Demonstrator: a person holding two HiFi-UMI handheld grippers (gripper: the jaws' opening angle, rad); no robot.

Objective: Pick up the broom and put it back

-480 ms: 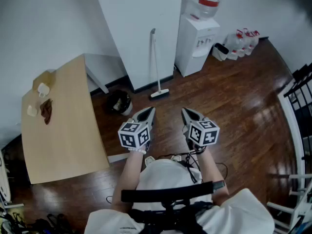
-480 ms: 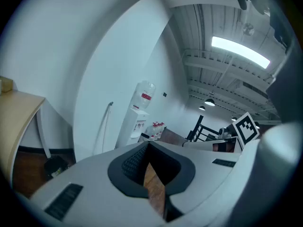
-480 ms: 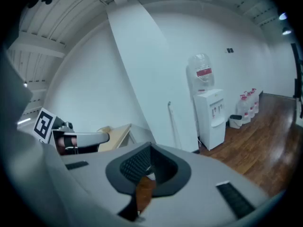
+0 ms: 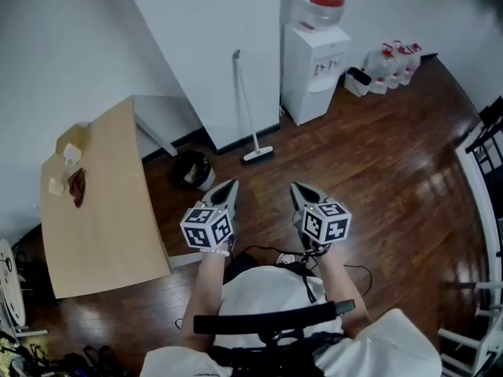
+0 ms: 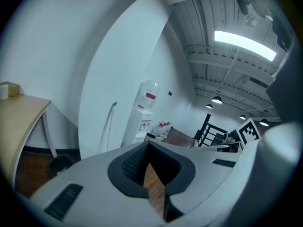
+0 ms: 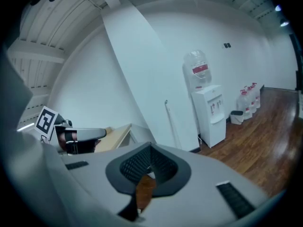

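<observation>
Wooden table (image 4: 110, 210) at left: white cups (image 4: 71, 154) and a brown cloth (image 4: 77, 185) near its far left corner. Black trash bin (image 4: 192, 169) on the floor just off its far right corner. Water dispenser (image 4: 314, 69) against the back wall, water jugs (image 4: 393, 61) grouped to its right. Black railing (image 4: 491, 136) at far right.

One water dispenser (image 4: 314, 69) stood at the wall. One broom (image 4: 246, 108) leaned left of it, and at least three jugs (image 4: 397, 61) bunched right of it. Farther left of it were one dark bin (image 4: 192, 169) and one table (image 4: 102, 203). There were two grippers, one left gripper (image 4: 229, 184) and one right gripper (image 4: 297, 188).
</observation>
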